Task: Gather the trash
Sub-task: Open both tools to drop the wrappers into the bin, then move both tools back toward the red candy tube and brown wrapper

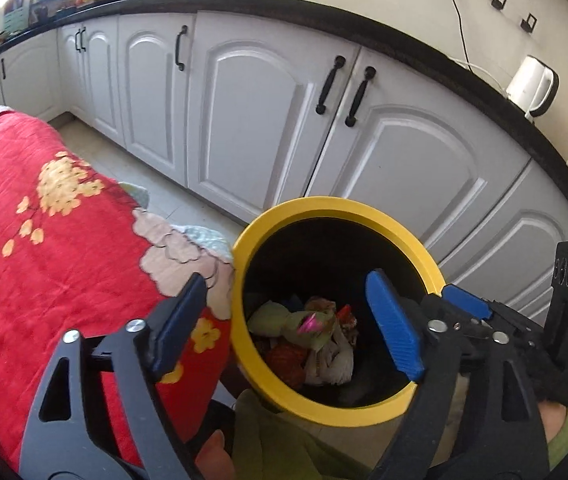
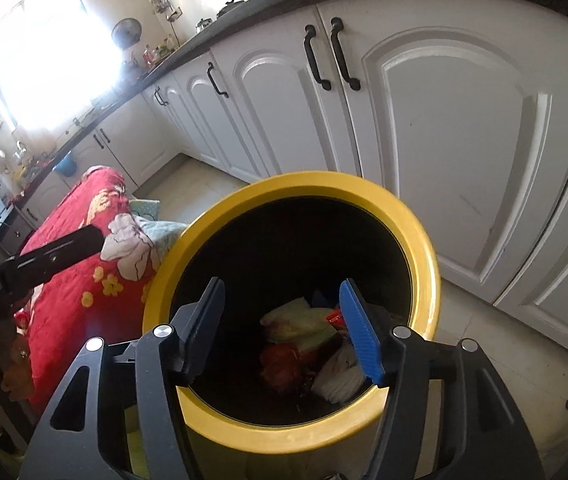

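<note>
Both tools spread above the bin

Right tool and left tool hang empty, jaws apart, over the yellow-rimmed bin beside the red-clothed table; crumpled trash lies inside, likely just dropped.

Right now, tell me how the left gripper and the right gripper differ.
The left gripper is spread wide, one finger over the red floral cloth and one over the yellow bin. The right gripper is open narrower, both fingers above the bin's mouth. Both are empty, and the trash lies inside.
</note>
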The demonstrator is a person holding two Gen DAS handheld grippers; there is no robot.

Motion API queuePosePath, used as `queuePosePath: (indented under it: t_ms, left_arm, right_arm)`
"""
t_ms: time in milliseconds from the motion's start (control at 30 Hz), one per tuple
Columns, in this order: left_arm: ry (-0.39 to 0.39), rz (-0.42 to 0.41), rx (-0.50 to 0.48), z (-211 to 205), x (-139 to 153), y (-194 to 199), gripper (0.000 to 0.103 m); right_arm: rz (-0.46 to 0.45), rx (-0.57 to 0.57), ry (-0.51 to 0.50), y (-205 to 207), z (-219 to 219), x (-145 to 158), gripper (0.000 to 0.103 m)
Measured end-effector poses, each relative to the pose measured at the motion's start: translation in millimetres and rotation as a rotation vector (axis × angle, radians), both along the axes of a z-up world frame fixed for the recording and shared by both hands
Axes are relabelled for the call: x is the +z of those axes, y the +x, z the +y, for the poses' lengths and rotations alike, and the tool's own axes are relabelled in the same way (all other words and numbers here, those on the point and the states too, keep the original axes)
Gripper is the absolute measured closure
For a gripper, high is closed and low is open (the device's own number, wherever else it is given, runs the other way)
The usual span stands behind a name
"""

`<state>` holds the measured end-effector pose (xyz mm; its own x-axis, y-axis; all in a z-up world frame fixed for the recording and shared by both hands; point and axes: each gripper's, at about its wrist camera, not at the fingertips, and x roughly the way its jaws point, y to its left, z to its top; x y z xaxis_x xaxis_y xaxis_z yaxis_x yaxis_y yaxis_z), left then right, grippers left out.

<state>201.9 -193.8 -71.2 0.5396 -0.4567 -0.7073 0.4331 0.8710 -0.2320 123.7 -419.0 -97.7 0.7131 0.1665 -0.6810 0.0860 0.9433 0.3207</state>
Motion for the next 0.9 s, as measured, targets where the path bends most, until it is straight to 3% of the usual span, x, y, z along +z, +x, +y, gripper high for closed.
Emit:
queuePosePath:
  t_ms: [133, 233, 567, 900]
  left_arm:
    - [-0.006, -0.028, 0.054, 21, 9, -5, 0.014]
    - [-0.004, -0.054, 0.107, 41, 17, -10, 0.011]
    - [0.055, -0.132, 0.316, 116, 35, -27, 0.011]
    - [0.078, -0.156, 0.451, 178, 45, -43, 0.011]
  right_arm:
    - [-0.023, 0.01, -0.009, 1, 5, 11, 0.039]
    - [-0.043, 0.038, -0.021, 4, 17, 23, 0.038]
    - [-0.103, 0.174, -0.042, 17, 76, 55, 0.033]
    - [-0.158, 0.285, -0.041, 34, 136, 87, 0.03]
